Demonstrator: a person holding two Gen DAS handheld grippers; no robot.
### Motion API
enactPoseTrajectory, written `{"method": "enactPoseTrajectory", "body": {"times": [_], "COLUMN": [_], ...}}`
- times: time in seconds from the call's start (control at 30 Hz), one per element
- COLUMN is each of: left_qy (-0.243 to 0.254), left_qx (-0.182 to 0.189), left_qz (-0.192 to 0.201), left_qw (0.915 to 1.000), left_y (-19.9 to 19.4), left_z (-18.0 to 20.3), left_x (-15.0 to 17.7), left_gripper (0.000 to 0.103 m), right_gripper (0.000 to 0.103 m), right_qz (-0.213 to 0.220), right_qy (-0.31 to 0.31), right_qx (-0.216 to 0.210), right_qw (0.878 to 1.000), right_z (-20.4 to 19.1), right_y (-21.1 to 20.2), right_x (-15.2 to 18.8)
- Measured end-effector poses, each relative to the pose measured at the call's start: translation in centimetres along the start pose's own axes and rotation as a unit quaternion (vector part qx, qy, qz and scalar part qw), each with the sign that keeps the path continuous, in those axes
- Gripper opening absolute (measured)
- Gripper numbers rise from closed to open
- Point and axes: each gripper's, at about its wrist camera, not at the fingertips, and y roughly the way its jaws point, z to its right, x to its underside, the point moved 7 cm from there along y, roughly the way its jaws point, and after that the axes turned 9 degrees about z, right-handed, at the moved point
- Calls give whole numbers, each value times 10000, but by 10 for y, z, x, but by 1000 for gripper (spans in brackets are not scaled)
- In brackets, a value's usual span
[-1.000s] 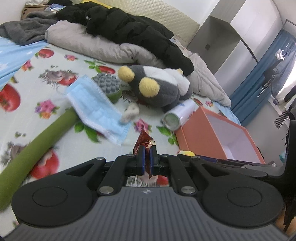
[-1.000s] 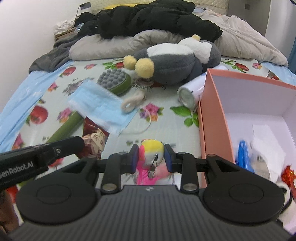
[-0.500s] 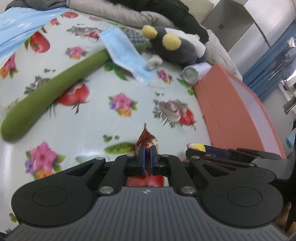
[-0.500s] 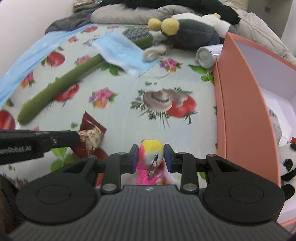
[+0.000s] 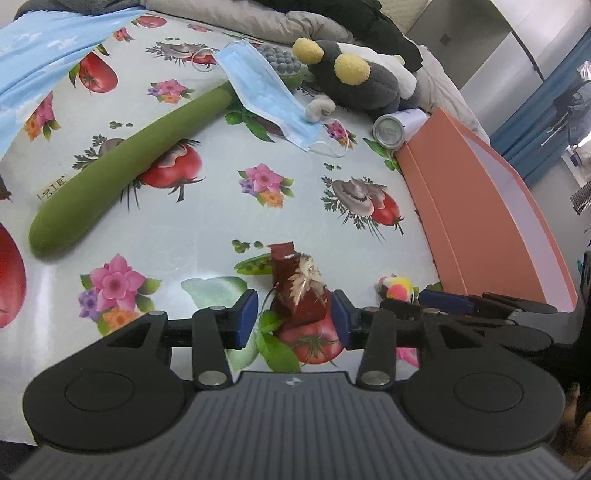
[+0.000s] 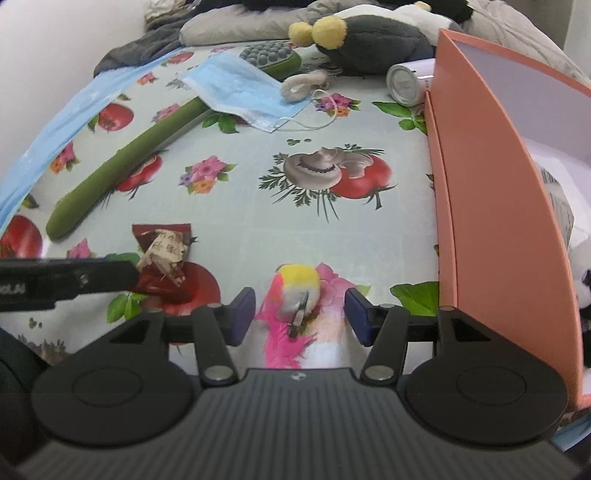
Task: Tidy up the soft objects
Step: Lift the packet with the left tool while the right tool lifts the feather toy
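My left gripper (image 5: 293, 319) is open around a crumpled red-brown wrapper (image 5: 300, 288) that lies on the patterned cloth; the wrapper also shows in the right wrist view (image 6: 164, 258). My right gripper (image 6: 300, 314) is open around a yellow, white and pink fluffy toy (image 6: 295, 291) with a metal clip, lying on the cloth; the toy also shows in the left wrist view (image 5: 397, 288). The orange box (image 6: 491, 206) stands just right of it. A grey and white plush (image 5: 364, 79), a blue face mask (image 5: 267, 94) and a long green soft stick (image 5: 122, 168) lie farther off.
A white can (image 5: 393, 127) lies by the box's far corner. A green brush with grey nubs (image 6: 271, 59) and a small beige ring (image 6: 303, 85) lie near the mask. Dark clothes and a grey duvet (image 5: 321, 22) are heaped behind. A panda toy (image 6: 583, 291) sits inside the box.
Both grippers have opened and let go: the wrapper and the fluffy toy now lie on the cloth between the fingers. Both grippers drew back and lower toward the near edge.
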Motion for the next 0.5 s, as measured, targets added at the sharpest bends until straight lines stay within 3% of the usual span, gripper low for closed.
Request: {"method": "enactPoseTrajectory", "body": {"times": [0.13, 0.2, 0.5], "left_qy": [28, 11, -218], "left_qx": [-68, -72, -161], "left_qz": [-59, -81, -71], "left_qw": [10000, 9999, 9996], "left_y": [-3, -3, 11], "left_z": [-2, -2, 7], "left_x": [2, 2, -5], "left_gripper": [51, 53, 57], "right_gripper": [53, 32, 33], "right_qz": [133, 142, 231], "right_qy": [152, 158, 103], "right_qx": [-16, 4, 14], "right_qw": [9998, 9998, 9997], "right_z": [1, 0, 7], "right_y": [4, 7, -3], "right_x": [-1, -2, -4]}}
